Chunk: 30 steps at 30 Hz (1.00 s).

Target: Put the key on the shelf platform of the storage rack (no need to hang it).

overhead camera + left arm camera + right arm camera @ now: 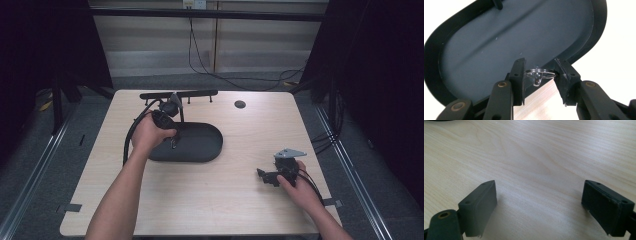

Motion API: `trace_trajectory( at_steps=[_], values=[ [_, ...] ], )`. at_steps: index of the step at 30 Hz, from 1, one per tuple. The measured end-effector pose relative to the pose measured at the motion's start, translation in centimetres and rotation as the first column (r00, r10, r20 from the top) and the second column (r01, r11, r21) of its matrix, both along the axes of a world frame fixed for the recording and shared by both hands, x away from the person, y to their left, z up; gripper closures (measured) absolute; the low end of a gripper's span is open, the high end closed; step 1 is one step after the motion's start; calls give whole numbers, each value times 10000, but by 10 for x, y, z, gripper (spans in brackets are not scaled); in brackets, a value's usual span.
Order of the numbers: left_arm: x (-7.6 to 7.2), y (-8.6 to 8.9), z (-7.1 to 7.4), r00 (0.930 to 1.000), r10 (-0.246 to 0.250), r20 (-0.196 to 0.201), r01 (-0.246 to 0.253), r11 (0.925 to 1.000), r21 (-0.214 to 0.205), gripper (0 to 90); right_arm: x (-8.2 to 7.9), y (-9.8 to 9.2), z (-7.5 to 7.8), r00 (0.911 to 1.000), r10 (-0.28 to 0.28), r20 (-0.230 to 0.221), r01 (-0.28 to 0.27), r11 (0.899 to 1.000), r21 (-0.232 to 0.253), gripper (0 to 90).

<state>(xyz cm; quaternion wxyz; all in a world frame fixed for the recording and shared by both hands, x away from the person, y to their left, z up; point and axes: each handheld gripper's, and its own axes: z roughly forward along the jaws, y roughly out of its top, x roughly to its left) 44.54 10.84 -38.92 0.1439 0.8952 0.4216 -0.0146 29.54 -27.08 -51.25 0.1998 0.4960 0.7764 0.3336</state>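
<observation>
Metal ring [540, 72], thin and shiny with a small loop or tab hanging under it, is pinched flat between the left gripper [540, 75] jaws, held over the near rim of the tray [499, 42]. Tray is black, oblong with rounded ends, matte, shallow raised lip, faint crease down its floor. In the high view it sits left of centre on the table [240, 200], pale wood-grain top, smooth.

Right gripper [539, 205] jaws are spread wide with nothing between them, hovering low over bare table, near right side. Pads are black, blocky, slightly frayed at the lower edges.

Black rack [180, 93] with short pegs stands at the far edge, behind the tray.

Risks, my read:
- Ring is thin and slick, grip is only on its edges. Any twist or slack in the squeeze and it pops out.
- It's over the lip, not the tray floor. A drop here could bounce off the rim onto the table and roll.
</observation>
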Motion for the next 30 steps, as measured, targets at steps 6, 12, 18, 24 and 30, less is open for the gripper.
trace_trajectory(
  at_steps=[6,12,18,24,30],
  values=[
    [3,-3,-6,10000,-2,-53,2,10000,-14,617,0,0,0,10000,24,25,-24,10000,-6,123],
    [5,-1,-13,9999,163,-6,-163,9998,-110,617,0,0,0,10000,36,32,-36,10000,-32,123],
    [6,0,-18,9998,178,41,-177,9998,-116,617,0,0,0,10000,44,22,-44,10000,-24,123],
    [7,0,-25,9997,227,-25,-227,9997,-76,617,0,0,0,10000,46,24,-46,10000,-24,123],
    [7,2,-30,9992,386,-54,-386,9992,-98,616,0,0,0,10000,48,25,-48,10000,-24,123]
  ],
)
